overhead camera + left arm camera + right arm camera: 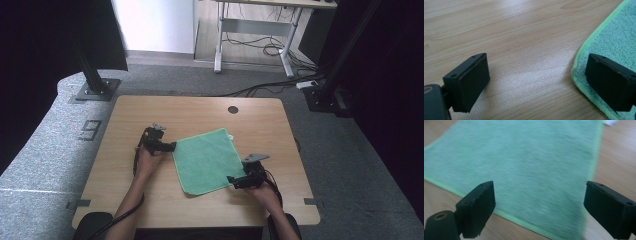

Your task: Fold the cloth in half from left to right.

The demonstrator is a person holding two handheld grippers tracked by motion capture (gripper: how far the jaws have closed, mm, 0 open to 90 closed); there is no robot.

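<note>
Square green microfibre cloth (206, 161) lies flat mid-desk (150, 205). Left hand-held gripper (536, 82) gapes wide at its corner, right hand-held gripper (539, 207) wide over the edge, both empty. Risk: pads skid, pinching only the hem.

right gripper (539, 205) jaws wide apart – green cloth (524, 162) flat on wooden table (616, 160), blurred

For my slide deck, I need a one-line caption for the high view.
Two open tools, left and right, flank a flat green cloth on a wooden table.
</note>
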